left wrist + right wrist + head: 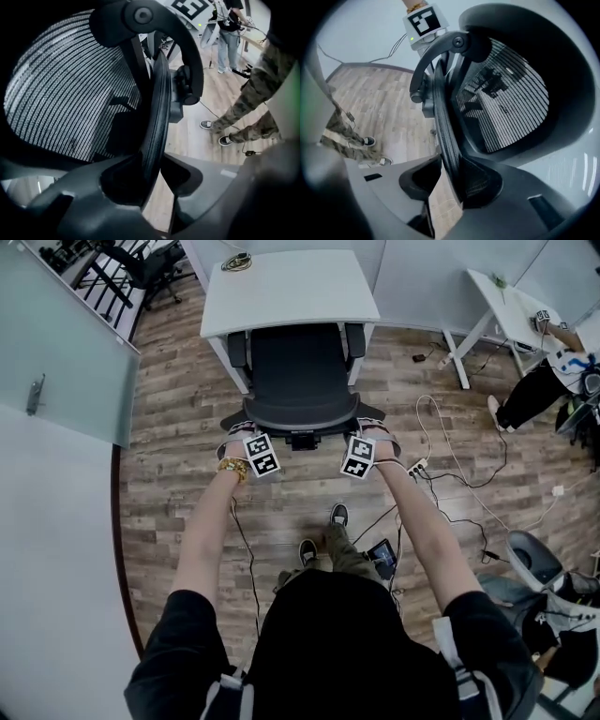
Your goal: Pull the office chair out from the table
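Black-sleeved shoulders (328,652) fill the near edge of the head view, and two bare forearms reach away from them to two hand-held grippers, each with one marker cube. The left hand-held gripper (242,430) sits at the left top corner of the chair back. The right hand-held gripper (372,430) sits at the right top corner.

One black office chair (298,371) stands straight ahead of the person. Its back faces them and its front is up against the near edge of one white table (281,287). Its two armrests sit by that edge, one to each side.

In the left gripper view the dark rim (157,108) of the mesh back runs down between the two jaws. Both jaw tips lie against it, so this hand-held gripper pinches the rim. In the right gripper view the rim again runs between two jaws with both tips on it, pinched as well.

One coil of cable (236,261) lies on the far left corner of the table. The person's two shoes (339,514) stand on the wood floor (187,427). Several cables trail over the floor to the right, past one white power strip (417,465). A second table (506,296) stands far right, with one other person (539,381) beside it. One grey chair (534,559) is at near right.
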A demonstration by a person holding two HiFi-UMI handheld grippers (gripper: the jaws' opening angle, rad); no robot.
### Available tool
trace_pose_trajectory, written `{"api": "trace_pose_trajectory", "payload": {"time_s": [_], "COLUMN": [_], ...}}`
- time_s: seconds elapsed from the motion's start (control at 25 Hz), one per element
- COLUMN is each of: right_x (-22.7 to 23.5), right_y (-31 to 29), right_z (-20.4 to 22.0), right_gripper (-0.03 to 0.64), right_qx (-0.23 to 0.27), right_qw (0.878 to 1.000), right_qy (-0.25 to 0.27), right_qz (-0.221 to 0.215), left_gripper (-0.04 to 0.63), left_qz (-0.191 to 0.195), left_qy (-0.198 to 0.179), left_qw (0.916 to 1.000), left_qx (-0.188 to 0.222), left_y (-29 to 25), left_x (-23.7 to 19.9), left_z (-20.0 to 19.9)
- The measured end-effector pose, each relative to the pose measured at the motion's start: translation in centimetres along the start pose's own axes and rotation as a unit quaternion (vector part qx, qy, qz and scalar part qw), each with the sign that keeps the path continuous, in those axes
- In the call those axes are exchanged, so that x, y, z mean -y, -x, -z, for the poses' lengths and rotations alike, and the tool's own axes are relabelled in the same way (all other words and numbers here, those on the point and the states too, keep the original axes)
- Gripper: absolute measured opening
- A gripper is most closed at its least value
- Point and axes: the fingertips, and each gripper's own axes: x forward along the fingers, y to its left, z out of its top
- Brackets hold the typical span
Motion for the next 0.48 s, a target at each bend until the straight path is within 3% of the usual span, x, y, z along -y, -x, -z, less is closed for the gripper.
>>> {"api": "trace_pose_trajectory", "payload": {"time_s": [0.12,0.48], "right_x": [-0.5,-1.8], "right_y": [-0.2,1.0], "right_z": [-0.2,0.3], "right_gripper": [0.112,0.11], "right_qx": [-0.013,-0.013], "right_qw": [1.0,0.998], "right_qy": [0.018,-0.015], "right_qz": [-0.02,-0.053], "left_gripper": [0.134,0.135], "left_qz": [-0.007,0.002], "left_qy": [-0.005,-0.002], "left_qw": [1.0,0.9999], "left_qx": [0.0,-0.014], "left_y": [-0.1,0.5], "left_x": [0.3,2.2], "left_z": [0.2,-0.3]}}
